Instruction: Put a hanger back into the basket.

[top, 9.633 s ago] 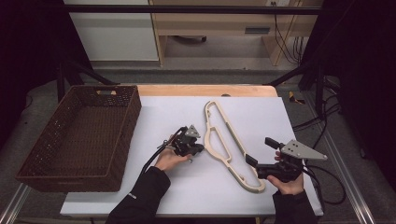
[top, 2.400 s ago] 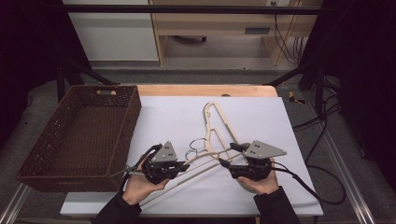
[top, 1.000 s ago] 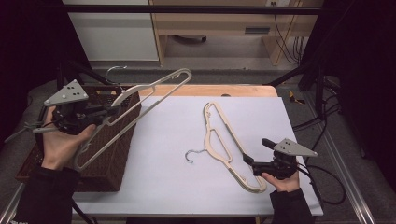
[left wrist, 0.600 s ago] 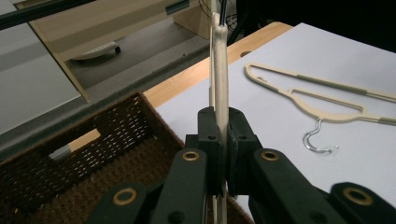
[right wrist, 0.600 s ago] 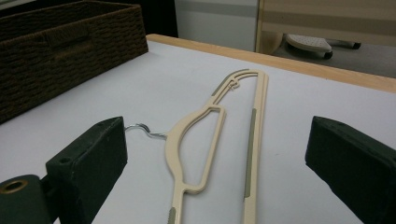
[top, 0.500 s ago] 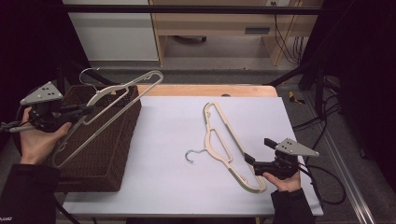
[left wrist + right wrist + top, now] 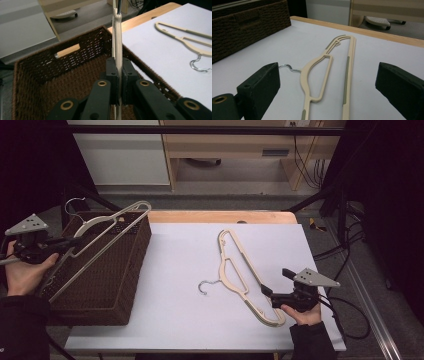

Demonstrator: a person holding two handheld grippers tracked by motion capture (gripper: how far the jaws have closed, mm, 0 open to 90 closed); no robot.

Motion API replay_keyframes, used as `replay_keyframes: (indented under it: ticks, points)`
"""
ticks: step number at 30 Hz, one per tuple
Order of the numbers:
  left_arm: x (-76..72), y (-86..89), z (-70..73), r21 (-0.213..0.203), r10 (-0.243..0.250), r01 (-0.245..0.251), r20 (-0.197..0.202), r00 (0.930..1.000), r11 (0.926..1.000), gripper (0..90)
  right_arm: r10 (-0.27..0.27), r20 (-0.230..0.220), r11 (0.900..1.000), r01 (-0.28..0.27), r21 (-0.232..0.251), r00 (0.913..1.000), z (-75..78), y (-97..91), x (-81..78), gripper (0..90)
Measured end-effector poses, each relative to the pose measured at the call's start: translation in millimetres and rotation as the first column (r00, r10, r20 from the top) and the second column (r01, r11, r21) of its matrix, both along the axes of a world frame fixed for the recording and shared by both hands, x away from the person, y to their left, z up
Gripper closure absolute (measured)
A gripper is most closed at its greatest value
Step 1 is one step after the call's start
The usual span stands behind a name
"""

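Note:
My left gripper [image 7: 64, 243] is shut on a cream plastic hanger [image 7: 110, 227] and holds it tilted above the brown wicker basket [image 7: 120, 285] at the table's left. In the left gripper view the pads [image 7: 112, 75] clamp the hanger's thin bar [image 7: 117, 37] edge-on over the basket's inside [image 7: 62, 72]. A second cream hanger [image 7: 240, 275] with a metal hook lies flat on the white table top. My right gripper [image 7: 276, 283] rests open at that hanger's near end. In the right gripper view the hanger [image 7: 347, 72] stretches away between the spread jaws, which stand clear of it.
The white sheet [image 7: 185, 270] covers the table, with a wooden strip [image 7: 220, 216] along its far edge. The basket stands at the table's left edge. Cables [image 7: 345, 320] trail off the right side. A cabinet and shelf stand behind the table.
My left hand has carried the hanger left and lower over the basket. The right gripper and the hanger on the table have stayed put.

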State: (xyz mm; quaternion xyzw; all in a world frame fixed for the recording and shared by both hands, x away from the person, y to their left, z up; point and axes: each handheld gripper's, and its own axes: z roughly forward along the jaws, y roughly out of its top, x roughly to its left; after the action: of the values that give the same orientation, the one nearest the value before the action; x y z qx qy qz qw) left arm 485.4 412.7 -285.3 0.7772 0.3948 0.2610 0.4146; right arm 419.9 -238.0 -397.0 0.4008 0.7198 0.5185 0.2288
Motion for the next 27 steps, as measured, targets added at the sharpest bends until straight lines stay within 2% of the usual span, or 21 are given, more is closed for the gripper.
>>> replay_keyframes:
  ticks: [5,6,10,12,15,16,19,22,27]
  points:
    - [1.9,9.9,-7.3,0.0,0.026,-0.026,-0.011,0.9996,0.9997,86.3,0.0,0.0,1.0,0.0,0.0,1.0,-0.2,-0.2,0.1,6.1]
    - [2.5,12.3,-9.3,-0.015,0.034,-0.034,-0.01,0.9994,0.9993,86.3,-0.001,-0.002,1.0,0.001,0.0,1.0,-0.4,-0.2,0.1,6.2]
    - [5.1,17.5,-14.4,-0.029,0.043,-0.043,-0.024,0.9988,0.9987,86.3,0.01,0.0,0.9999,-0.01,-0.009,0.9999,-0.8,-0.9,0.3,6.2]
    - [7.3,18.0,-18.4,-0.016,0.051,-0.052,-0.038,0.998,0.9985,86.3,0.009,-0.001,0.9999,-0.009,-0.008,1.0,-0.8,-0.8,0.3,6.2]
    - [10.6,19.5,-28.0,0.01,0.067,-0.066,-0.069,0.9954,0.9978,86.3,0.011,-0.002,0.9999,-0.011,-0.008,0.9999,-0.9,-0.6,0.3,6.2]
    - [11.4,22.6,-34.9,-0.002,0.075,-0.076,-0.081,0.9938,0.9971,86.2,0.011,-0.004,0.9999,-0.011,-0.006,0.9999,-1.0,-0.3,0.2,6.2]
    - [12.3,25.6,-42.0,-0.006,0.083,-0.084,-0.098,0.9916,0.9964,86.2,0.008,-0.003,0.9999,-0.008,-0.009,1.0,-1.3,-0.2,0.7,6.3]
    - [12.0,32.5,-51.7,-0.031,0.095,-0.099,-0.117,0.9886,0.9946,86.2,0.007,-0.007,0.9999,-0.007,-0.01,1.0,-1.9,0.8,0.9,6.2]
    - [15.8,35.7,-69.3,-0.037,0.117,-0.125,-0.171,0.9782,0.9914,85.8,0.01,-0.012,0.9999,-0.01,-0.013,0.9999,-2.6,1.8,1.2,6.3]
